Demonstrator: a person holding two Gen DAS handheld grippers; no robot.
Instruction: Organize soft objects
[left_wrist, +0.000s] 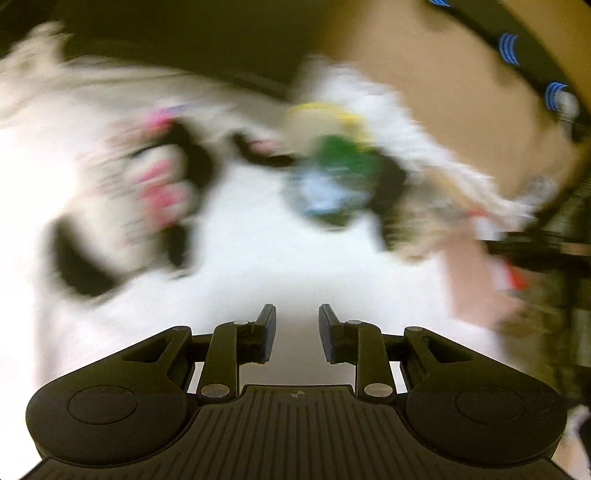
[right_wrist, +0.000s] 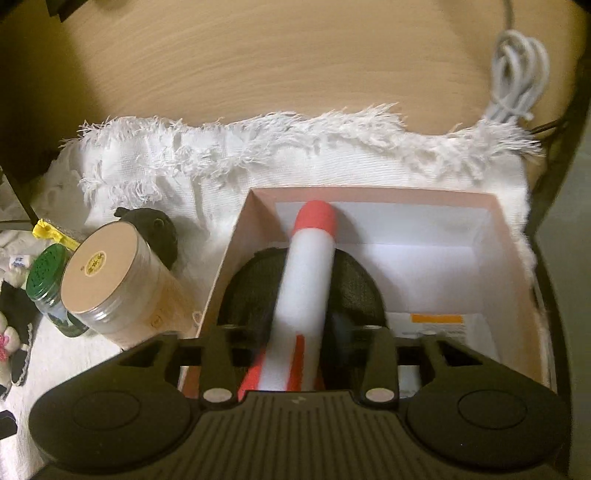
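White foam cylinder with red tip and red stripes (right_wrist: 312, 291) lies tilted inside pink-walled cardboard box (right_wrist: 511, 236), red tip toward box's far wall, lower end between jaws of right gripper (right_wrist: 295, 354); jaws apart, whether pads press on foam cannot tell. Black rounded fabric item (right_wrist: 255, 280) under cylinder in box. Round-lidded clear plastic jar (right_wrist: 110, 291) just left of box on fringed white cloth (right_wrist: 229, 162). Left gripper (left_wrist: 297, 332) narrowly open, empty, over blurred cloth.
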